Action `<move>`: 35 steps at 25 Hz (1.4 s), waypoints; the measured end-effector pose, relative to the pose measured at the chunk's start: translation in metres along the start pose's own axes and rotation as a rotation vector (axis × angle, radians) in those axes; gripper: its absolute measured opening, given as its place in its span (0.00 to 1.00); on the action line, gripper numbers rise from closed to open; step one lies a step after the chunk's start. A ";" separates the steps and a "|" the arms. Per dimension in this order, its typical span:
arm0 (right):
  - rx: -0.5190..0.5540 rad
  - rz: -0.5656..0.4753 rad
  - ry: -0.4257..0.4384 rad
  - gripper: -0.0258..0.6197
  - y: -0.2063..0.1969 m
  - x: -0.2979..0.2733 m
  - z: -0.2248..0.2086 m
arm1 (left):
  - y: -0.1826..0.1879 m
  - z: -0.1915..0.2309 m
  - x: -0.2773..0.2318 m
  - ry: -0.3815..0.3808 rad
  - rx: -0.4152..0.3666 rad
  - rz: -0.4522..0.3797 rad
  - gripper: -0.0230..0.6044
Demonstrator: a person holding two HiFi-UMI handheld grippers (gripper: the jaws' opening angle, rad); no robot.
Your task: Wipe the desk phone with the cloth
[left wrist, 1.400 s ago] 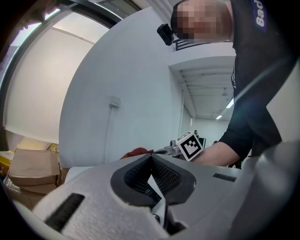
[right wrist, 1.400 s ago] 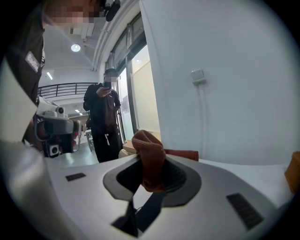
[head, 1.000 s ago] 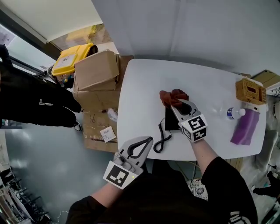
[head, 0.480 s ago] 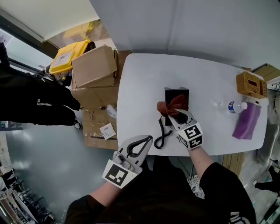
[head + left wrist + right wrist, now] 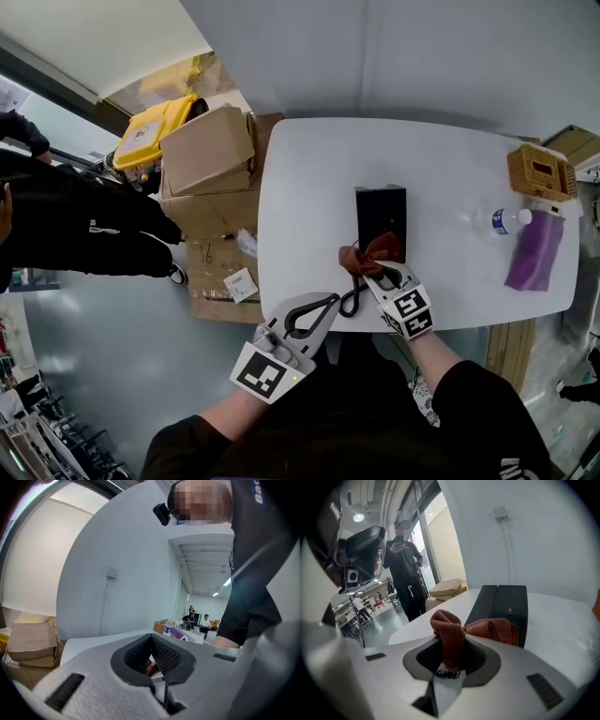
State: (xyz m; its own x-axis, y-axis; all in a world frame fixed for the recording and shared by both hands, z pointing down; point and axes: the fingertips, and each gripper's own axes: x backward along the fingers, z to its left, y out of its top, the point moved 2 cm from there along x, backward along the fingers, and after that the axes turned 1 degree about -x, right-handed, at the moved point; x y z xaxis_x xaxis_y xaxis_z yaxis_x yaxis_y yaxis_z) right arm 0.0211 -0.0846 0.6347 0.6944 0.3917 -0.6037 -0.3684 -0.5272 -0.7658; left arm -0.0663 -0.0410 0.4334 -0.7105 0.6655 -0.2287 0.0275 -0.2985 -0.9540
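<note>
The black desk phone [image 5: 380,214] lies lengthwise at the middle of the white table [image 5: 300,187]; in the right gripper view the phone [image 5: 506,603] stretches away just ahead of the jaws. My right gripper [image 5: 369,266] is shut on the rust-red cloth [image 5: 371,253], which rests at the phone's near end. The cloth [image 5: 487,629] bunches up out of the right gripper [image 5: 452,641]. A coiled black cord [image 5: 352,298] trails to the table's near edge. My left gripper [image 5: 327,299] hovers at that edge, shut and holding nothing; the left gripper [image 5: 151,637] looks across the tabletop.
Cardboard boxes [image 5: 206,155] and a yellow bin [image 5: 150,122] stand left of the table. At the right end are a water bottle [image 5: 502,221], a purple pouch [image 5: 532,253] and a woven box [image 5: 537,173]. A person in black [image 5: 75,220] stands on the floor at left.
My right gripper has dragged the cloth from the phone's far end down to its near end, uncovering the phone. The left gripper has edged closer to the table's near edge.
</note>
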 end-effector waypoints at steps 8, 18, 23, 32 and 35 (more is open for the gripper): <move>-0.021 -0.098 0.008 0.20 0.044 0.026 -0.010 | 0.010 -0.005 -0.003 -0.019 -0.008 0.007 0.06; 0.095 -0.212 -0.081 0.20 0.142 0.028 -0.083 | 0.016 -0.003 -0.013 0.005 0.000 0.000 0.06; 0.142 -0.138 -0.084 0.20 0.127 0.000 -0.096 | 0.013 0.002 -0.011 0.027 0.010 0.019 0.06; 0.093 -0.102 -0.058 0.20 0.068 -0.001 -0.074 | 0.003 -0.006 -0.012 0.007 0.010 0.035 0.06; 0.088 -0.070 -0.050 0.20 0.042 0.005 -0.061 | 0.005 -0.012 -0.014 -0.010 0.012 0.037 0.06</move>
State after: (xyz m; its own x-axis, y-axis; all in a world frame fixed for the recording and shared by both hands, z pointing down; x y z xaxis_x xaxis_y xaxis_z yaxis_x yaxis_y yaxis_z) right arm 0.0468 -0.1507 0.6127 0.6897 0.4635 -0.5563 -0.3740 -0.4299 -0.8218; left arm -0.0476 -0.0435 0.4290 -0.7163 0.6471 -0.2614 0.0453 -0.3306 -0.9427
